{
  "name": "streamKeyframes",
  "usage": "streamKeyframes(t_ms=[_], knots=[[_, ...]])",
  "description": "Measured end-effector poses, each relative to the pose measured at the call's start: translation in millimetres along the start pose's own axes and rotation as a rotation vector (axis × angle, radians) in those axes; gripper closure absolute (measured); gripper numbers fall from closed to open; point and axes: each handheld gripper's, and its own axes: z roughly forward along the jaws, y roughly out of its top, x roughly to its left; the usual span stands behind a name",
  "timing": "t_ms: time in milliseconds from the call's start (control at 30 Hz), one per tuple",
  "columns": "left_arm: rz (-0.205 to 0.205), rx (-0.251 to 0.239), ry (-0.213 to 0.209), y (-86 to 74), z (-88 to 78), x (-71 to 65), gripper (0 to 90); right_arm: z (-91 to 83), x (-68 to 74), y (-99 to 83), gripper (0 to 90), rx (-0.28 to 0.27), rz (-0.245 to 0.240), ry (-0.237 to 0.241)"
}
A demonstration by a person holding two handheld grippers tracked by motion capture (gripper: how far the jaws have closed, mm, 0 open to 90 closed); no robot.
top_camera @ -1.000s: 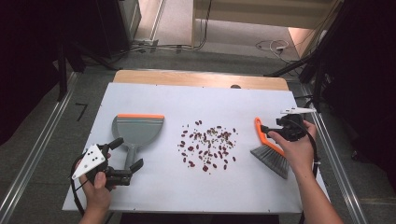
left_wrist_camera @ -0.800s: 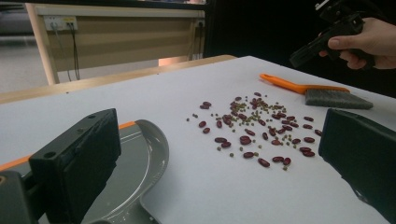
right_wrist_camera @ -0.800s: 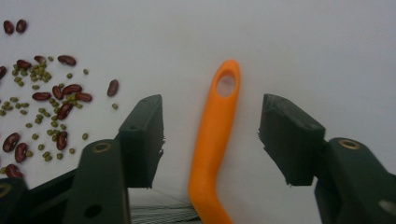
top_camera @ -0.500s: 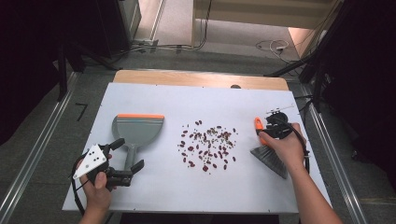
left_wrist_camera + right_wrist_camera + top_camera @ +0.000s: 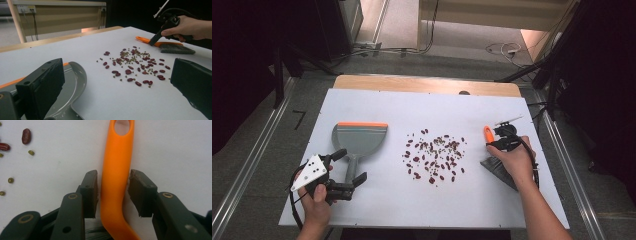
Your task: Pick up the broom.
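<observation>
Beans point(image 5: 434, 156), dark red kidney beans mixed with small green ones, lie scattered in a loose patch at the middle of a white table point(image 5: 422, 107), and everything else is placed around that patch. To the left of the beans rests a grey dustpan point(image 5: 358, 141) with an orange front edge, its handle pointing toward the person. Near the end of that handle, the left gripper point(image 5: 349, 167) is held in the person's left hand point(image 5: 318, 200), its two black jaws spread wide with nothing between them; in the left gripper view the jaws frame the dustpan's curved rim point(image 5: 75, 85) and the beans point(image 5: 135, 67) beyond. To the right of the beans lies a hand brush point(image 5: 498, 167) with an orange handle point(image 5: 488, 134) and dark bristles. The right gripper point(image 5: 501, 142), held in the right hand point(image 5: 514, 162), is lowered over that handle. In the right gripper view the orange handle point(image 5: 116, 177) runs up between the two jaws, which stand narrowly apart on either side of it, with a slim gap still visible on each side, so they are not yet clamped on it.
</observation>
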Motion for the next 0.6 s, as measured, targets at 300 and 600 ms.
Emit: streamKeyframes(t_ms=[300,600], knots=[[0.015,0.017,-0.010,1.4,3.3,-4.9,0.6,0.2,-0.1,0.6,66.9,-0.001,0.045,-0.015],[0.096,0.023,0.035,5.7,1.3,-10.6,1.4,-5.2,-5.3,-20.8,67.5,-0.204,0.057,0.041]])
